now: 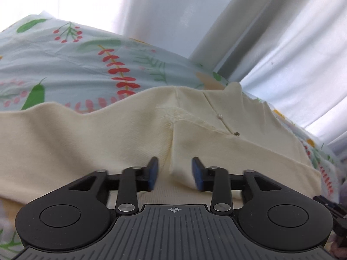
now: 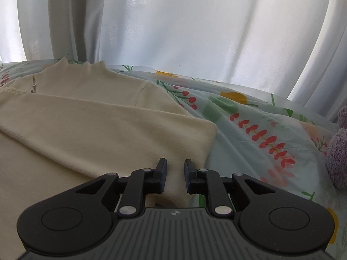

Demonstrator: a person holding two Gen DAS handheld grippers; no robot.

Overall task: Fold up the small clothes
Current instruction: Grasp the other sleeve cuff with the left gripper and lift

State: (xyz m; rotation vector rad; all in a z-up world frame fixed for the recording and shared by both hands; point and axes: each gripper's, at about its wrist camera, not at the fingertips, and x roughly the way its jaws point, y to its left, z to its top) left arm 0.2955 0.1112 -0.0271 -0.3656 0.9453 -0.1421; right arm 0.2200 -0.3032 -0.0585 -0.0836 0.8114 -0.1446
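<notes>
Left wrist view: the cream garment (image 1: 108,134) lies spread on the floral bedsheet (image 1: 65,49), filling the lower and middle field. Its collar stands at 1 o'clock, with two small studs on the placket below it. A sleeve seam runs down toward the left gripper (image 1: 174,173), and a raised ridge of cloth sits between the fingers. The jaws stand spread, blue pads (image 1: 197,173) on either side of that ridge, not pinching it. Judgement: the tool is low over the lower body of the garment to take a pinch of the fabric for the next fold.

Right wrist view: the same garment (image 2: 86,130) occupies 9 to 11 o'clock, collar at 10 o'clock. One sleeve is already laid across the body, its cuff edge ending at about 2 o'clock from the right gripper (image 2: 175,176). These jaws are also parted, holding nothing, over the garment's hem edge where it meets the sheet. A curtain (image 2: 173,32) hangs behind the bed; a purple fluffy item (image 2: 340,147) sits at 3 o'clock, well apart from the work.

Assessment: sleeves appear partly folded inward; the body fold is not yet made. Both tools sit near the hem, likely so the bottom can be lifted toward the collar. Risk: a shallow pinch may catch one layer only.
</notes>
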